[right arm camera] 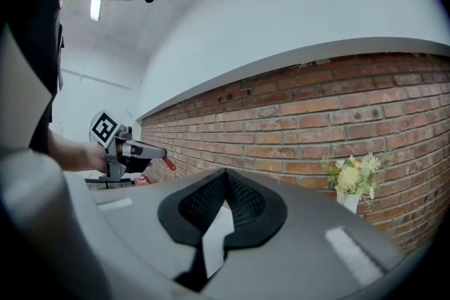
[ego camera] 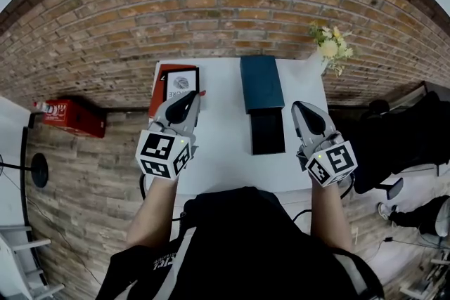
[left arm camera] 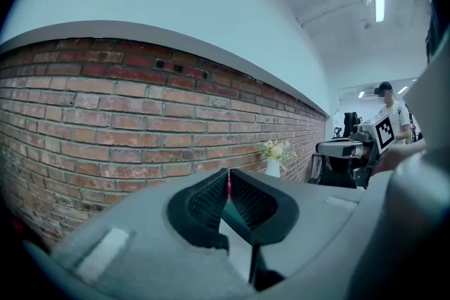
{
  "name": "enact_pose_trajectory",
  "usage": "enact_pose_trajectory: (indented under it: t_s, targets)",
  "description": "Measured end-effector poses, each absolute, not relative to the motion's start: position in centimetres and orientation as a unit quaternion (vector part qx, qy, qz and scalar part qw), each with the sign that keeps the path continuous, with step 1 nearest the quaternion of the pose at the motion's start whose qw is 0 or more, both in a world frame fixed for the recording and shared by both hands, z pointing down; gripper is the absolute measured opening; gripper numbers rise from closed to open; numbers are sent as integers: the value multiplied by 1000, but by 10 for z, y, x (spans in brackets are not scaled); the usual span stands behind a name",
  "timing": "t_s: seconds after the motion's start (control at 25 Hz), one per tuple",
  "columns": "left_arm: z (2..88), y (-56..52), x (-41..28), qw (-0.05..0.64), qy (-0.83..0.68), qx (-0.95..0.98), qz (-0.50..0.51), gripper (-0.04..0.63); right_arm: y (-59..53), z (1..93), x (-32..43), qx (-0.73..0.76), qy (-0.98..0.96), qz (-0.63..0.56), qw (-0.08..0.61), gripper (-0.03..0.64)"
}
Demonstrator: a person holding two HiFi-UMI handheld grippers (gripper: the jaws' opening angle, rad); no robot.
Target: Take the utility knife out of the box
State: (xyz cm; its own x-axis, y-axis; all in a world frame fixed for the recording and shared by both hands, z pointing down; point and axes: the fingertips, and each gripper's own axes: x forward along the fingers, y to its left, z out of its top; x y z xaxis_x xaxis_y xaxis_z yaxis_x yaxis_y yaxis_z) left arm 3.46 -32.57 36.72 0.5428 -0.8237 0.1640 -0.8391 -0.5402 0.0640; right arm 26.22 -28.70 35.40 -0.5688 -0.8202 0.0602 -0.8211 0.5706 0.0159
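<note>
A dark teal box (ego camera: 261, 83) lies on the white table (ego camera: 221, 151), with a black part (ego camera: 268, 131) sticking out of its near end. My left gripper (ego camera: 190, 99) hovers left of it, over a red and black carton (ego camera: 171, 83). It is shut on a slim red thing (left arm camera: 227, 185), seemingly the utility knife, whose tip (right arm camera: 169, 164) pokes out past the fingers. My right gripper (ego camera: 300, 109) is right of the box, shut with nothing in it (right arm camera: 225, 176). Both point level towards the brick wall.
A white vase of flowers (ego camera: 330, 46) stands at the table's far right corner, near the brick wall (ego camera: 211, 3). A red case (ego camera: 70, 116) sits on the floor to the left. Chairs and gear (ego camera: 394, 144) crowd the right side.
</note>
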Motion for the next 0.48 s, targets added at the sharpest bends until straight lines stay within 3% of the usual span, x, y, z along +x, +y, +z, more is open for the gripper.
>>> enact_pose_trajectory:
  t_s: [0.48]
  targets:
    - [336,-326,44,44,-464,884,47,17,-293,318,256,438,-899,-16,4,-2]
